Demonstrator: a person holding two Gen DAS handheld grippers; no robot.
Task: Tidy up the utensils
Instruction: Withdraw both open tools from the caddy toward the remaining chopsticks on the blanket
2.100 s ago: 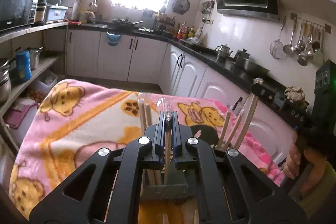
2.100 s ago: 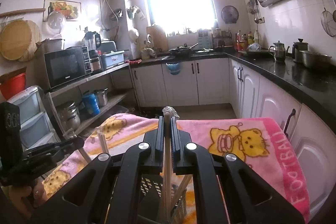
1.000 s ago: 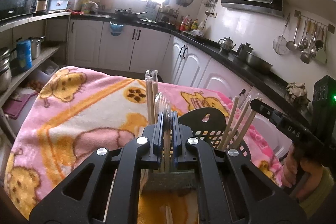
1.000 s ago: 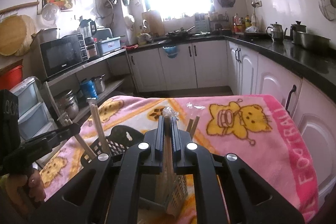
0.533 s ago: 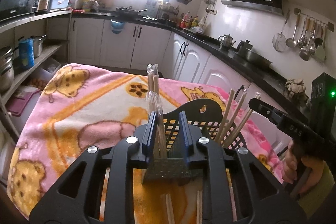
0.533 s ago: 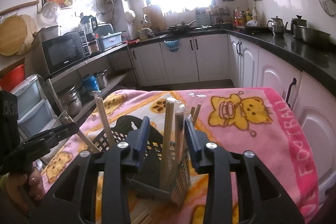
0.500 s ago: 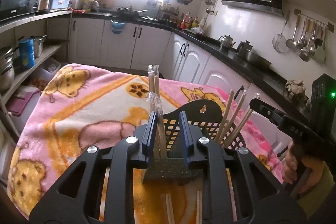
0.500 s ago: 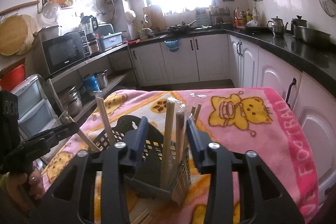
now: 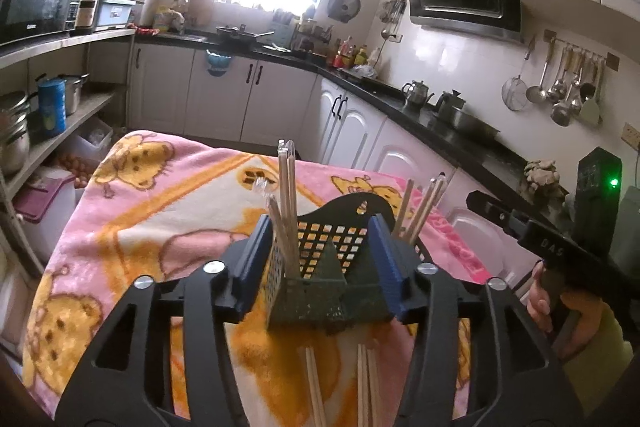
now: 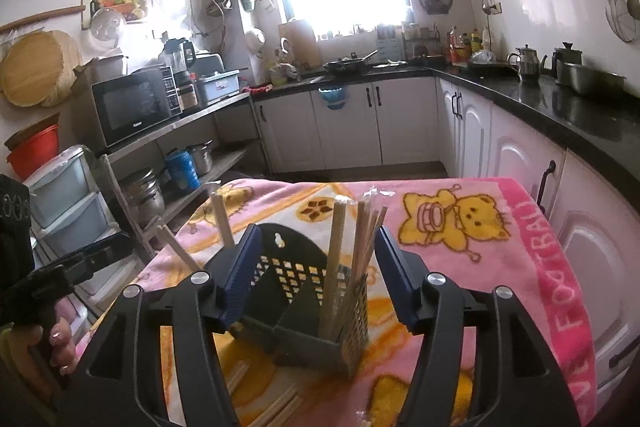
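Observation:
A dark perforated utensil holder [image 9: 320,267] [image 10: 308,291] stands on a pink cartoon blanket [image 9: 160,211] [image 10: 500,247]. Wrapped wooden chopsticks [image 9: 286,195] stand in its left compartment, and more chopsticks [image 9: 420,207] in its right one. In the right wrist view chopsticks [image 10: 352,247] stand in the near-right compartment and others [image 10: 222,219] on the far left. My left gripper [image 9: 320,267] is open and empty, its jaws wide either side of the holder. My right gripper [image 10: 316,275] is also open and empty, just before the holder.
Loose chopsticks [image 9: 340,379] [image 10: 272,403] lie on the blanket below the holder. The other hand-held gripper shows at each view's edge [image 9: 540,243] [image 10: 60,275]. Kitchen counters [image 10: 560,107], cabinets and shelves [image 9: 40,131] surround the table.
Both grippers were shut on chopsticks above the holder, lowered them into its compartments, then opened wide and let them go. The chopsticks now stand in the holder.

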